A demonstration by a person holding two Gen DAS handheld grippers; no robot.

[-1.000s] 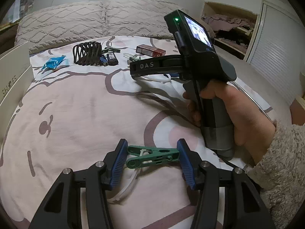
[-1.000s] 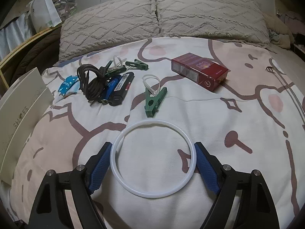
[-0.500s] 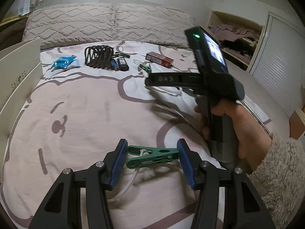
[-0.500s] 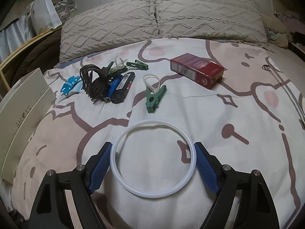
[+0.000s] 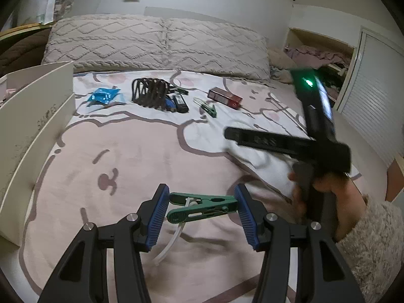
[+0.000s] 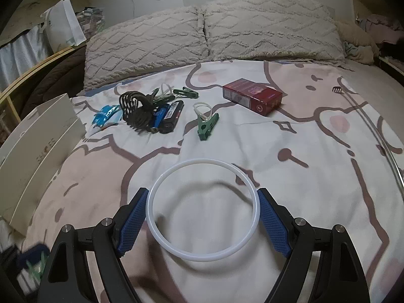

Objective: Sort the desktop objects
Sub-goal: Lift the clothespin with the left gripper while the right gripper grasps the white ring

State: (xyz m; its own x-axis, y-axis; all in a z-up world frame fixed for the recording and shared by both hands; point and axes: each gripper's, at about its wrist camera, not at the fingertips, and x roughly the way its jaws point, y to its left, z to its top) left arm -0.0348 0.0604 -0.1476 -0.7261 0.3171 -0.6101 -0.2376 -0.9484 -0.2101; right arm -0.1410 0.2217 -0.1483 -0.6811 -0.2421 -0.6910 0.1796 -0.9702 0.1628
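Note:
My left gripper is shut on a green clothespin with a white loop hanging below it, held above the bed. My right gripper is shut on a white ring, held above the bedspread. The right gripper's body shows blurred at the right of the left wrist view. On the bed farther off lie another green clothespin, a red box, a black coiled cable, a blue packet and dark lighters.
An open white shoe box stands at the bed's left edge, also in the left wrist view. Two pillows line the headboard. More green clips lie behind the cable. A shelf and closet door are at the right.
Both grippers have drawn back and risen with their objects still held. The right gripper has swung down and right in the left view. The left view has turned toward the shoe box.

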